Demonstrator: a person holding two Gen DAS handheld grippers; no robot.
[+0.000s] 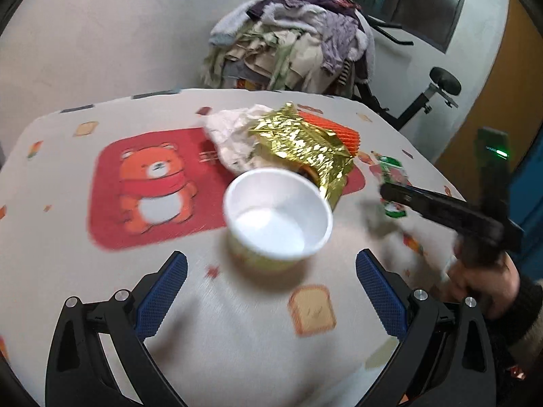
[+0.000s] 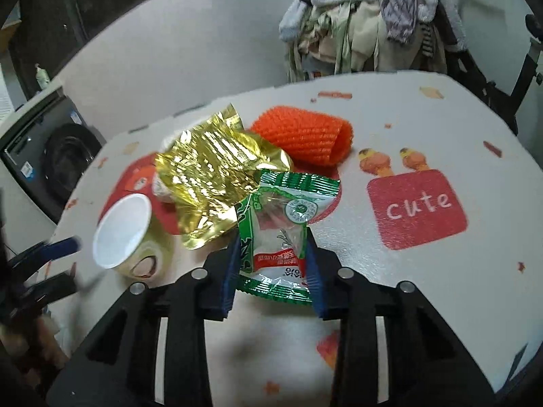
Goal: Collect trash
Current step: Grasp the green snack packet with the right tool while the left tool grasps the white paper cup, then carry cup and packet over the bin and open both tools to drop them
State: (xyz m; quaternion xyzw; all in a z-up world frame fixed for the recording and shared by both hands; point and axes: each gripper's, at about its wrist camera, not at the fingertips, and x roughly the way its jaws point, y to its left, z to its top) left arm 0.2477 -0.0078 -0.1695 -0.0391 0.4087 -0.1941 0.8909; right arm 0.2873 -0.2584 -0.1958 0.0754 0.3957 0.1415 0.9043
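Green-white sachet [image 2: 278,224] clamped in right gripper [image 2: 271,264] near table [image 2: 441,288] centre; thin film may slip out when lifted

Left gripper [image 1: 271,288] jaws apart short of paper cup [image 1: 276,217]; cup could be tipped

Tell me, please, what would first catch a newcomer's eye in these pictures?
The crumpled gold foil bag shines mid-table, beside an orange mesh sleeve. The right gripper pinches a green-and-white snack wrapper between its fingers, while the left gripper gapes before a tilted white cup.
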